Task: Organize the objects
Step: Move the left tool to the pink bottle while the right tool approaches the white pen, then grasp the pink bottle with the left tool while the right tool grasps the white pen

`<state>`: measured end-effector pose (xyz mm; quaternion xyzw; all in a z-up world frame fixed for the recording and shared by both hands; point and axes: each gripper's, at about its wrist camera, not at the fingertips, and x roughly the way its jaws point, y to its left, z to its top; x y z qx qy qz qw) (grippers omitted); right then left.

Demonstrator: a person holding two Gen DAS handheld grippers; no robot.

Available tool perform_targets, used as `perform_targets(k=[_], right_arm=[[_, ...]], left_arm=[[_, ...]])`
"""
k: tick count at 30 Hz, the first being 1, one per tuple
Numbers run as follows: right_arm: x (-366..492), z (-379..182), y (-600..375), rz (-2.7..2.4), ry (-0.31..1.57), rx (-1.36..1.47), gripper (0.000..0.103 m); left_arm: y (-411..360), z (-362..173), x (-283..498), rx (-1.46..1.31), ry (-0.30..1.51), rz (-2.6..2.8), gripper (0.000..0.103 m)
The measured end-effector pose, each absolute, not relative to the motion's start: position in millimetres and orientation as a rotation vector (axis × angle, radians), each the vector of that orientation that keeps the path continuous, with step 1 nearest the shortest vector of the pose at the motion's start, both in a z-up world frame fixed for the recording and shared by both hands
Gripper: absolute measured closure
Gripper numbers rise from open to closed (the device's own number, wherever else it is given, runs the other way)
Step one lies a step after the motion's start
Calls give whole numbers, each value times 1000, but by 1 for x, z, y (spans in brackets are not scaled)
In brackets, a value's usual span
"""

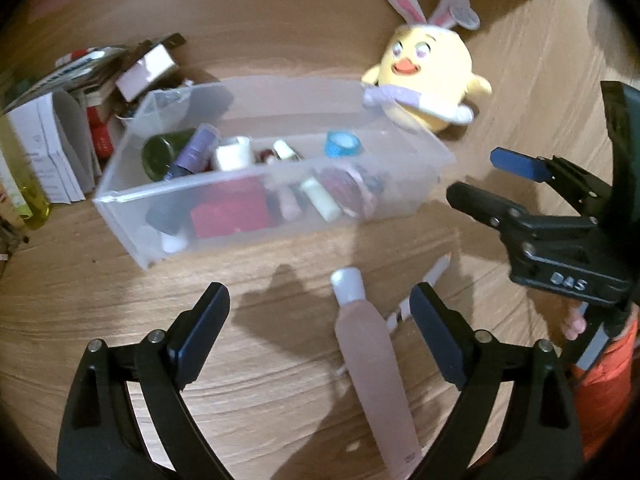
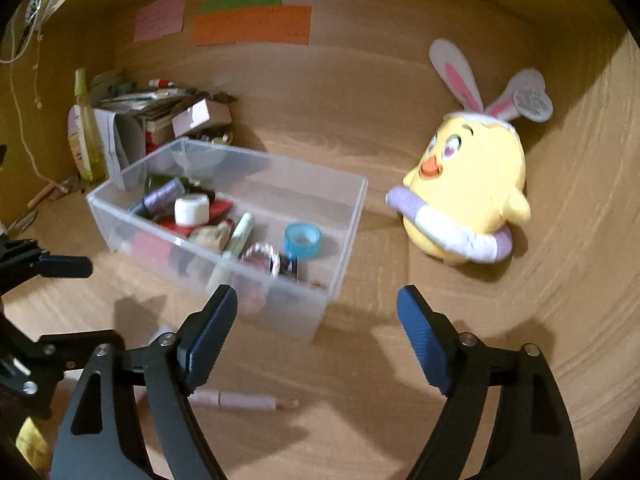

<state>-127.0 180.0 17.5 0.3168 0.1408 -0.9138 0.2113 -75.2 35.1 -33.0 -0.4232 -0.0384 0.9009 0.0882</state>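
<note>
A clear plastic bin (image 1: 120, 200) (image 2: 344, 248) sits on the wooden desk, holding several small items: a blue tape roll (image 1: 342, 143) (image 2: 303, 241), a white roll (image 2: 192, 209), tubes and a red box. A pink bottle with a white cap (image 1: 372, 356) lies on the desk between my left gripper's open fingers. My left gripper (image 1: 320, 320) is open and empty just above it. A thin pink pen (image 1: 420, 292) (image 2: 240, 400) lies beside the bottle. My right gripper (image 2: 318, 320) (image 1: 472, 176) is open and empty, in front of the bin's right corner.
A yellow chick plush with bunny ears (image 1: 428, 76) (image 2: 468, 200) stands right of the bin. A pile of boxes, papers and a yellow bottle (image 1: 60, 120) (image 2: 132, 128) sits at the back left. Coloured paper notes (image 2: 252, 24) hang on the back wall.
</note>
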Motion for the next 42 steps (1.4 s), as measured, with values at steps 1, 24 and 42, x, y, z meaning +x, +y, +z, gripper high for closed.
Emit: perform_targets(k=[1,24,42], right_arm=[[-125,15,183,-2521,383,897,23],[-103,-40,138,-2080,551,1010,23],[-100,-38,152,-2144,495,1069,87]], left_arm=[[38,-36,-76,-1268,-106,2675,11],[12,-61,-78,-1374,-60,2590,64],[-4,-58,-85,-1332,-148,2672,83]])
